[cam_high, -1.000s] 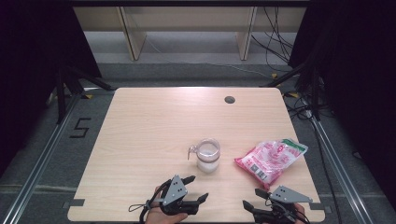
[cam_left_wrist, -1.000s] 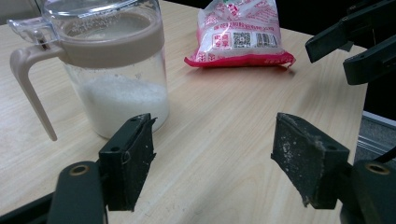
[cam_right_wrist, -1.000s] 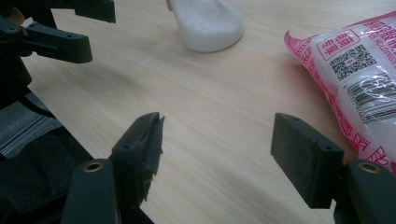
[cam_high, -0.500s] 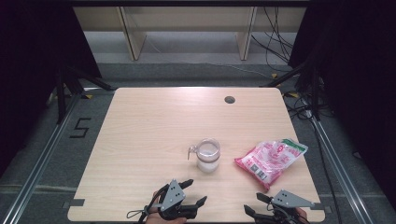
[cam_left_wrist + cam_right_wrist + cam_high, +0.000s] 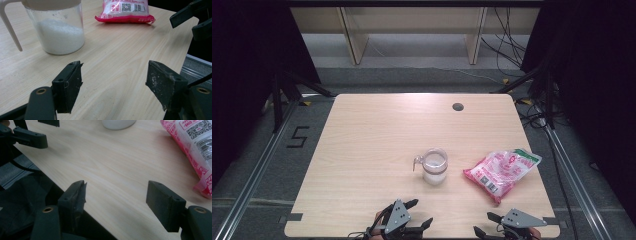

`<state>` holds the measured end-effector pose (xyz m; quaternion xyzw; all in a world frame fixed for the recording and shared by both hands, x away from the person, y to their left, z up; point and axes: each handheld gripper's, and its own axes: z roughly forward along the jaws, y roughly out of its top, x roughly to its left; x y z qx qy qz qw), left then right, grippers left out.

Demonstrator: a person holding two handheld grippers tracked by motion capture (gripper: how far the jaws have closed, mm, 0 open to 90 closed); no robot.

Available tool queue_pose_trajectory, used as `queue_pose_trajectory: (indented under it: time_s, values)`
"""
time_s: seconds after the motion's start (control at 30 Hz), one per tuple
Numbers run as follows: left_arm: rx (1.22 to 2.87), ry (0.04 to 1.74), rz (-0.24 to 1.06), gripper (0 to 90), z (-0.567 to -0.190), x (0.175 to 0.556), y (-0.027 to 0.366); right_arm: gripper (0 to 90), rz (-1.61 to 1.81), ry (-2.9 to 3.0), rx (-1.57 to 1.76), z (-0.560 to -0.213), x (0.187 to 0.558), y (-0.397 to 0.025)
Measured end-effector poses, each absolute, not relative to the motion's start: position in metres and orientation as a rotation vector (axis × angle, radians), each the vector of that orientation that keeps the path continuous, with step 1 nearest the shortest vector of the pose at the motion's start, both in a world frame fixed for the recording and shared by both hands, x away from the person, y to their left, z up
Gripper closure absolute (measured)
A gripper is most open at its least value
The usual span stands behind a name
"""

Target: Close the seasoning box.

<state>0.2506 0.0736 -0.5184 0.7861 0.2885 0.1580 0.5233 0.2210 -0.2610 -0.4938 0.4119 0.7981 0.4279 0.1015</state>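
I see a pale wooden desk [image 5: 377, 150] with a round cable hole [image 5: 457, 106] near its far edge. It stands on grey floor [image 5: 412, 75] marked "5" [image 5: 298, 136], with black curtains [image 5: 252, 50] either side and loose cables [image 5: 512, 40] at the right.

1. The left gripper [image 5: 419, 214] hangs low at the near edge, its two black fingers [image 5: 67, 87] spread wide apart with nothing between them.
2. The right gripper [image 5: 484, 225] sits level with it, well apart to the side, fingers [image 5: 163, 203] likewise parted and holding nothing.
3. Each carries a grey three-cornered plate on top.
4. Both sets of fingers point forward, tips just above the bench.
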Motion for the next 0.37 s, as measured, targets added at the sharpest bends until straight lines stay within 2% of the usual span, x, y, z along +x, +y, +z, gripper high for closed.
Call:
queue_pose_trajectory:
  time_s: [0.37]
  values:
    - [1.886, 0.704, 0.363, 27.9, -0.5209, 0.2528, 0.0778, 32.4, 1.225, 2.366, 1.209, -0.4965, 0.2226, -0.2588]
